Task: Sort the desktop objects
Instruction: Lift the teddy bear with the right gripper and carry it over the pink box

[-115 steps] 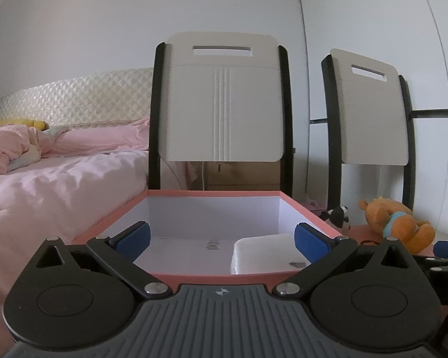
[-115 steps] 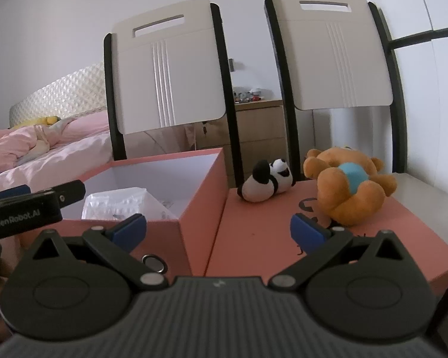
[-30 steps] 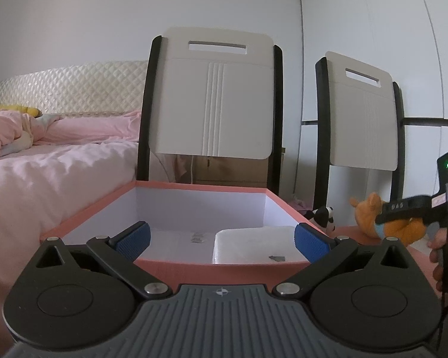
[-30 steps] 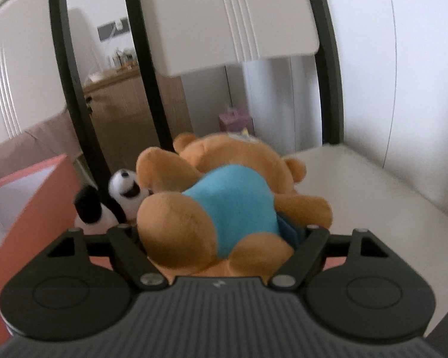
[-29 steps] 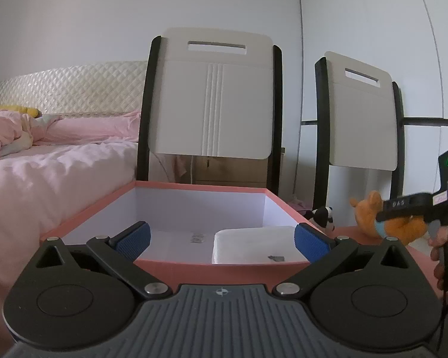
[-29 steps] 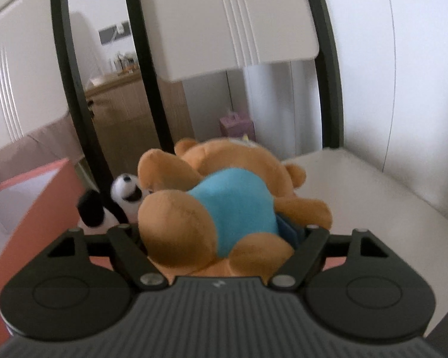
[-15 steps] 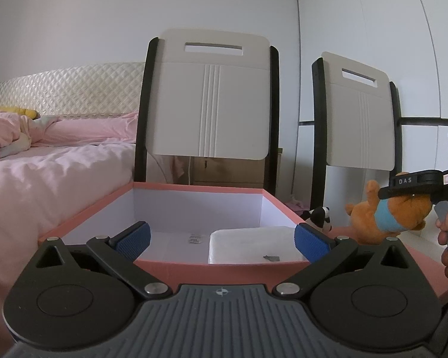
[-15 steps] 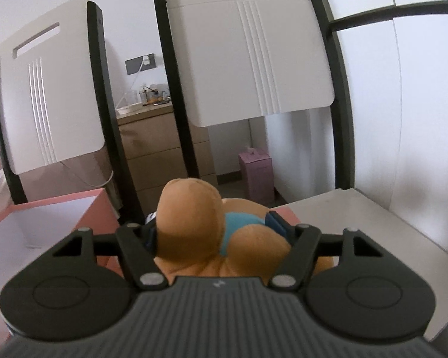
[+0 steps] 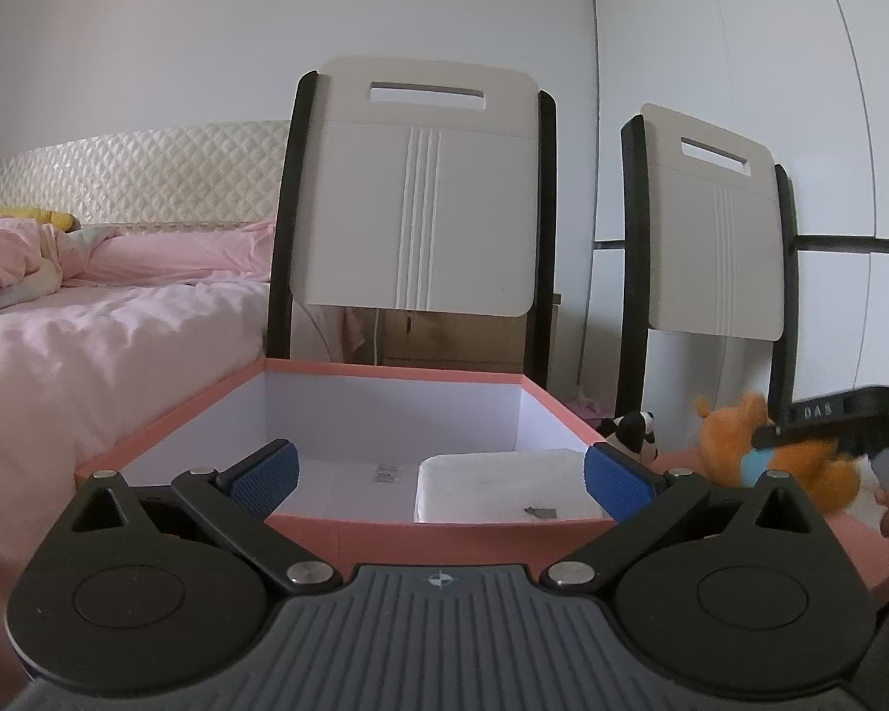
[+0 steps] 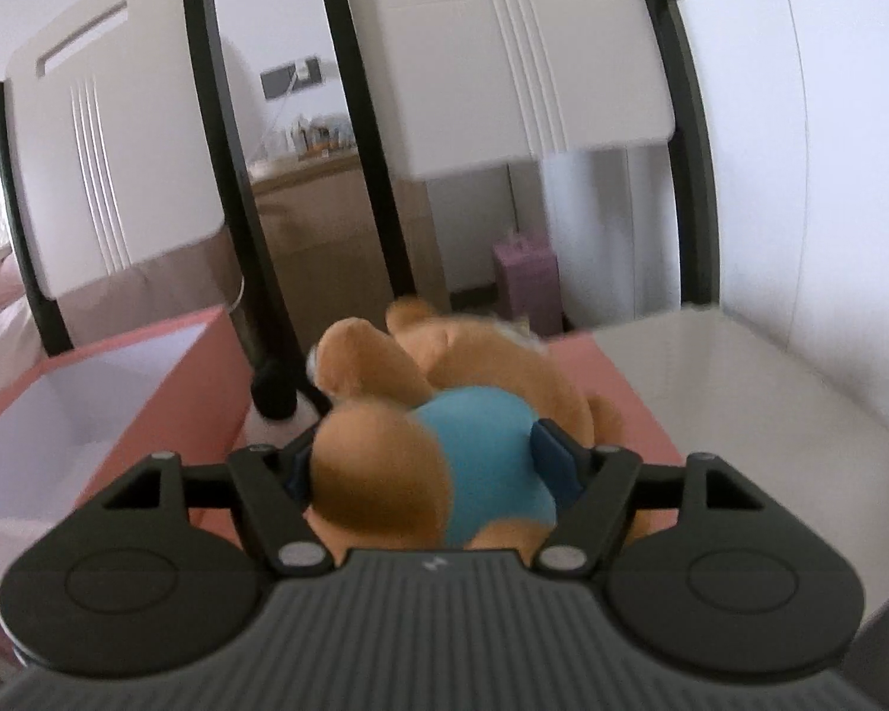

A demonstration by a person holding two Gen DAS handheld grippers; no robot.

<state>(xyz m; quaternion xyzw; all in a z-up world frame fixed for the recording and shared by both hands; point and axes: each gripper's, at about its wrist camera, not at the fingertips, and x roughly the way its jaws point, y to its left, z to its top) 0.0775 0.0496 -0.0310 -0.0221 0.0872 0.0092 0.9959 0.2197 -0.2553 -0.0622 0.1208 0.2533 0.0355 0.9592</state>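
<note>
Orange plush bear gripped by the right tongs, their jaws easing apart.

The blue-shirted bear is pressed between both pads, beside the pink box. The left tongs are held wide and empty before that box.

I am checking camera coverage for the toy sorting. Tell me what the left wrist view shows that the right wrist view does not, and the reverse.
Only the left wrist view: the open left gripper, the white soft packet on the box floor, and the pink bed.

Only the right wrist view: the right gripper with its blue pads against the toy, jaws opening slightly, and the wooden dresser.

Both: the orange plush bear in a blue shirt, the black-and-white plush panda, the pink cardboard box and two white chair backs.
</note>
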